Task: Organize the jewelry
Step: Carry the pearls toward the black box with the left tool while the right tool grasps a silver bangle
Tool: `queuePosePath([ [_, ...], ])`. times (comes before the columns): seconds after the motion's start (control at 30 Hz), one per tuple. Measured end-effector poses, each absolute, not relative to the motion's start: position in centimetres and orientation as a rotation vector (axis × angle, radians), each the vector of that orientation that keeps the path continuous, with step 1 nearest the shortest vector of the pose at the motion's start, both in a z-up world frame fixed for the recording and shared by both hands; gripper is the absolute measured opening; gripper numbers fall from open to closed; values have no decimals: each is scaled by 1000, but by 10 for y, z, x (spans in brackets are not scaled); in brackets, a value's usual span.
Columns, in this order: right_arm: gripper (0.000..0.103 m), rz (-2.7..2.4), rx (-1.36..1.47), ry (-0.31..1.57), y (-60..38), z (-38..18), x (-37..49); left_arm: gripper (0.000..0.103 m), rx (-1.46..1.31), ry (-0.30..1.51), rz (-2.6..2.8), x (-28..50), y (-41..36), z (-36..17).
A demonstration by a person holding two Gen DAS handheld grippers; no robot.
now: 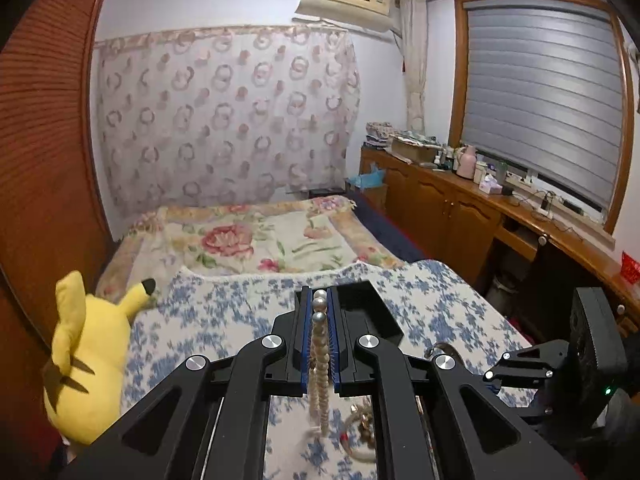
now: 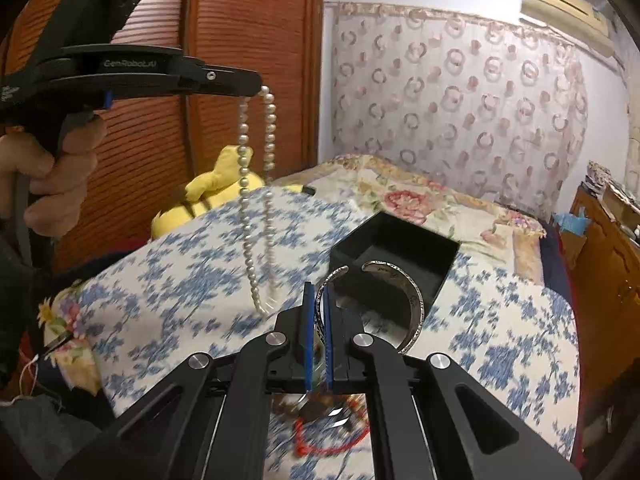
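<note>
My left gripper (image 1: 319,300) is shut on a pearl necklace (image 1: 319,344), which hangs down between its blue pads. In the right wrist view the left gripper (image 2: 250,80) holds the pearl necklace (image 2: 256,184) high above the bed, its loop dangling near the quilt. My right gripper (image 2: 316,300) is shut on a silver cuff bracelet (image 2: 408,304), held just in front of an open black box (image 2: 394,256) on the quilt. More jewelry, with a red cord (image 2: 320,446), lies blurred below the right gripper. The right gripper (image 1: 520,368) shows at the left view's right edge.
A blue-flowered quilt (image 1: 224,320) covers the near bed, with a floral blanket (image 1: 256,240) beyond. A yellow Pikachu plush (image 1: 84,360) lies at the left by a wooden wardrobe (image 1: 44,160). A cluttered wooden counter (image 1: 480,196) runs under the window at the right.
</note>
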State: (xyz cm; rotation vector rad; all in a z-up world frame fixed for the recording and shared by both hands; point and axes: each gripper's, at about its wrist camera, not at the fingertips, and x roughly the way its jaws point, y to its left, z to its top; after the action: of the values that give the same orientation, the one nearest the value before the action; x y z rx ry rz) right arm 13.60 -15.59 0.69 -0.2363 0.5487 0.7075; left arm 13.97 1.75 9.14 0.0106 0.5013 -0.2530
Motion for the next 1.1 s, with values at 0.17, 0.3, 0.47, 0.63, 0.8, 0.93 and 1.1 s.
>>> queuePosePath([
  [0.17,5,675,-222,538,-161,11,160,6,30,484,-243,158,9,112],
  [0.3,5,659,-209,515,-166,16,177,6,31,476,-231,174,4,121],
  [0.47,5,643,-199,497,-173,25,195,6,12,480,-228,196,0,127],
  [0.63,5,639,-205,485,-175,28,205,6,-8,492,-247,215,-6,130],
  [0.8,5,633,-199,493,-175,26,214,6,-15,513,-271,230,-15,131],
  [0.93,5,641,-195,501,-172,20,220,6,-12,527,-277,238,-18,126],
  [1.1,5,667,-207,519,-162,9,230,7,-10,579,-263,249,-16,97],
])
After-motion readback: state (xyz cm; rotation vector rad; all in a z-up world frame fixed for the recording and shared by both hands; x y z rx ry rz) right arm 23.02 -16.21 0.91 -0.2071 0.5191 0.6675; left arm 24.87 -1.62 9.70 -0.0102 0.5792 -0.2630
